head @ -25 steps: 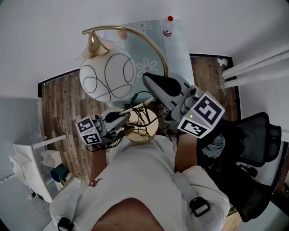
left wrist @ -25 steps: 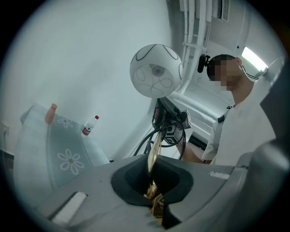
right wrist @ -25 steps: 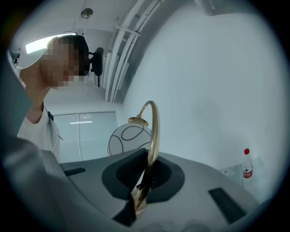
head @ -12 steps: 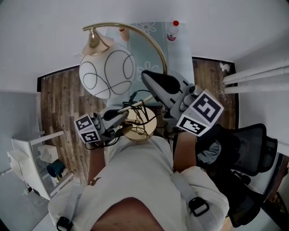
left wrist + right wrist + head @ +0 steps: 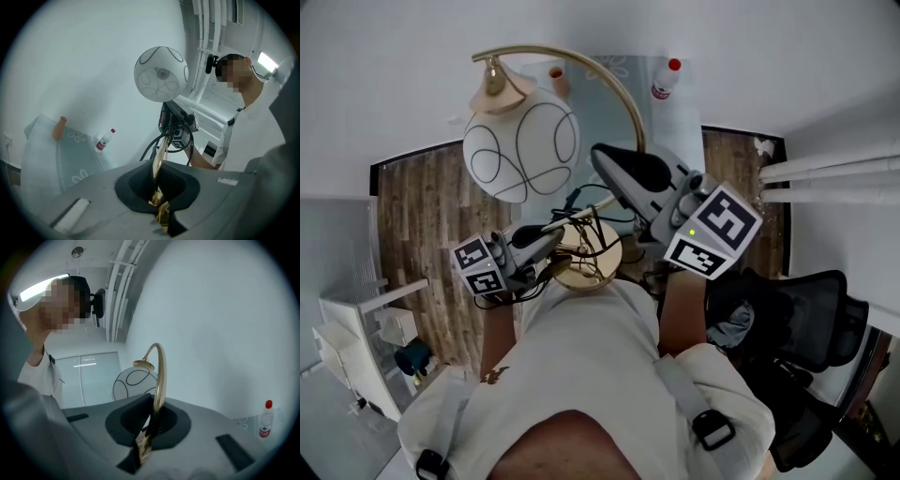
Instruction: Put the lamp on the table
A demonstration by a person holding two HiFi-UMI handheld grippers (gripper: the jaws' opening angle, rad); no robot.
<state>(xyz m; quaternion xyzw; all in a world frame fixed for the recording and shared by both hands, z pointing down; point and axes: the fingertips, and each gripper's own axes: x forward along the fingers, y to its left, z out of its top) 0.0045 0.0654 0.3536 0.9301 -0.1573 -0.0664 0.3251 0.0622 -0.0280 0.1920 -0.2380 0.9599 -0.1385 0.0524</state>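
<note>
The lamp has a white globe shade (image 5: 521, 153) with black loops, a curved gold stem (image 5: 623, 94) and a round gold base (image 5: 586, 261) with a black cord. I hold it off the floor, in front of my chest. My left gripper (image 5: 558, 239) is shut on gold metal low on the lamp, seen between its jaws in the left gripper view (image 5: 159, 206). My right gripper (image 5: 605, 164) is shut on the stem (image 5: 161, 376) higher up, with the globe (image 5: 133, 380) beyond it. The table (image 5: 600, 122), under a pale green flowered cloth, stands ahead against the wall.
A red-capped bottle (image 5: 666, 80) and an orange cup (image 5: 558, 80) stand at the table's far edge. There is a black office chair (image 5: 806, 319) to my right. White pipes (image 5: 834, 159) run along the right wall. A white shelf unit (image 5: 356, 347) stands on the wooden floor (image 5: 412, 234) to my left.
The table, bottle and cup have drifted nearer and to the right in the head view as I carry the lamp toward them. Both grips on the lamp are unchanged.
</note>
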